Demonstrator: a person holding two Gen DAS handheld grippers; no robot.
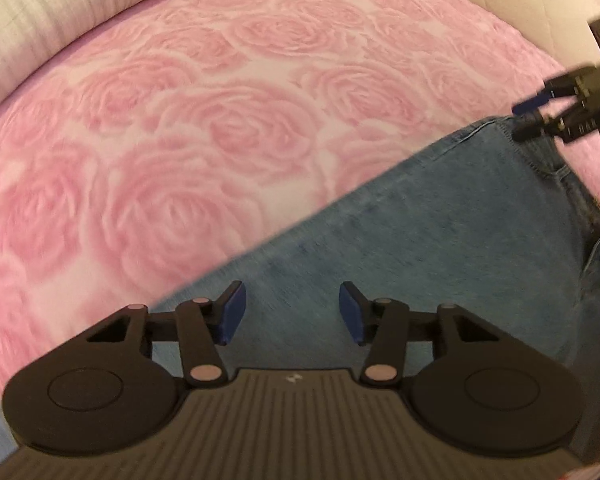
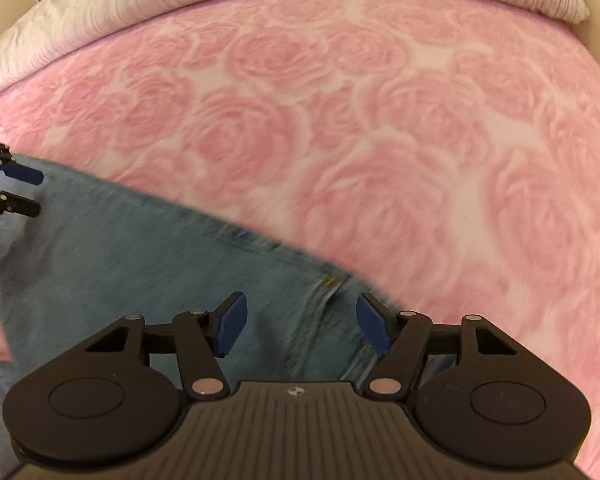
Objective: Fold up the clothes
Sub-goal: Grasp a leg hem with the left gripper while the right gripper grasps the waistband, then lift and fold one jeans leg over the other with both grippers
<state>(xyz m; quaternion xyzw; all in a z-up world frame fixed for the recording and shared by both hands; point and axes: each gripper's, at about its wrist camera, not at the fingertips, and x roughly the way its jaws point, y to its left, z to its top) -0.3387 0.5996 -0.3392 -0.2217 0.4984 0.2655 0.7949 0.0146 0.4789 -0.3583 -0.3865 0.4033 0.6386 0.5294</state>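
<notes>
One pair of light-blue jeans (image 1: 440, 220) lying flat.

— What did the left gripper (image 1: 291, 312) look like?

— It had black linkage arms with pale round pivot pins, two round black housings, and a ribbed grey body bearing a small white mark. Its finger pads (image 1: 232, 312) were flat and dark blue.

— And the right gripper (image 2: 300, 322)?

— It had the same build: black links, silvery pins, blue pads (image 2: 374, 326), and a ribbed grey body with a small white emblem at its front edge.
</notes>
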